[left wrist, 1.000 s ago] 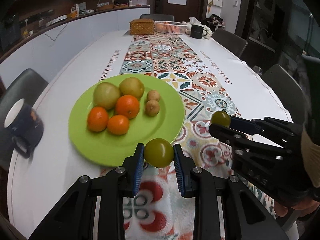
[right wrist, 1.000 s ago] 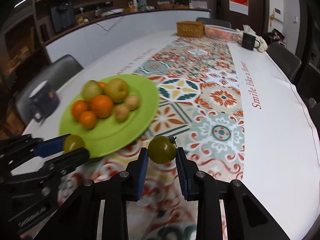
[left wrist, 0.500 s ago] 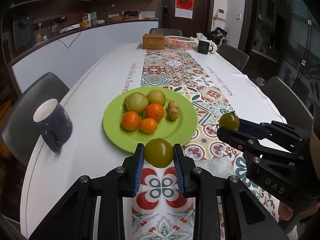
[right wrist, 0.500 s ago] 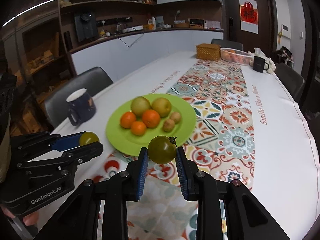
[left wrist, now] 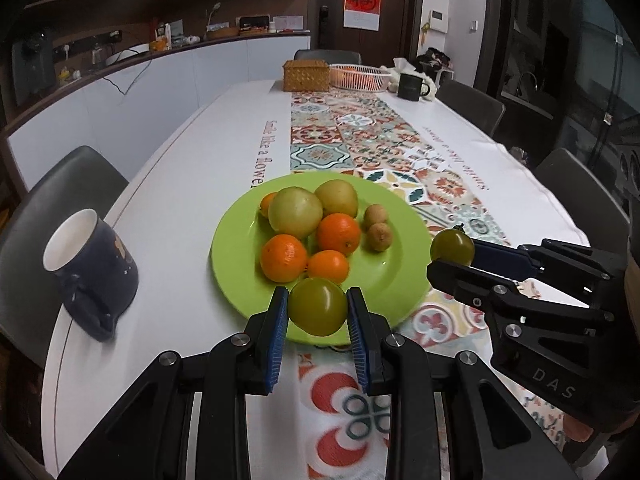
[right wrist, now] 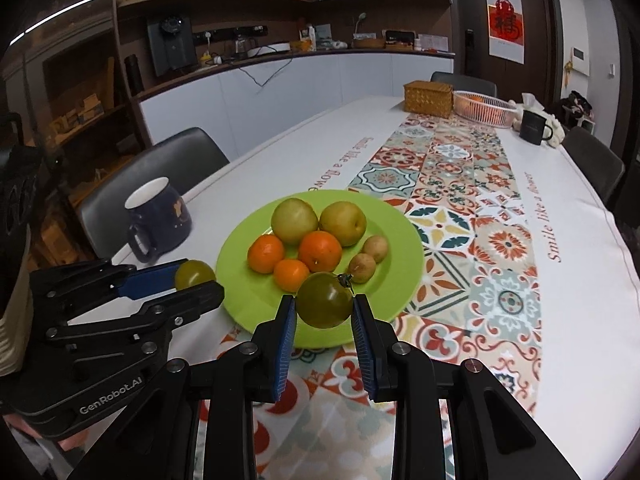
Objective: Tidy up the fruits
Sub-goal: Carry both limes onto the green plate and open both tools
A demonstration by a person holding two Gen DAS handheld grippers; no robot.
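A green plate (left wrist: 384, 280) (right wrist: 396, 276) on the table holds two pears (left wrist: 295, 212), several oranges (left wrist: 283, 258) and two small brown fruits (left wrist: 379, 234). My left gripper (left wrist: 318, 312) is shut on a green tomato (left wrist: 318, 311) over the plate's near rim. My right gripper (right wrist: 324, 302) is shut on a second green tomato (right wrist: 324, 300) over the plate's near edge. The right gripper also shows in the left wrist view (left wrist: 452, 258) to the right of the plate. The left gripper shows in the right wrist view (right wrist: 196, 280) to the plate's left.
A dark blue mug (left wrist: 90, 264) (right wrist: 158, 218) stands left of the plate near the table edge. A patterned runner (left wrist: 360, 136) runs down the table. A wicker box (left wrist: 306, 76), a pink basket (left wrist: 360, 76) and a black mug (left wrist: 412, 86) stand at the far end. Chairs surround the table.
Both grippers, each still holding its tomato, have moved forward and down toward the plate after pulling back from it earlier. The plate now appears closer in both views.
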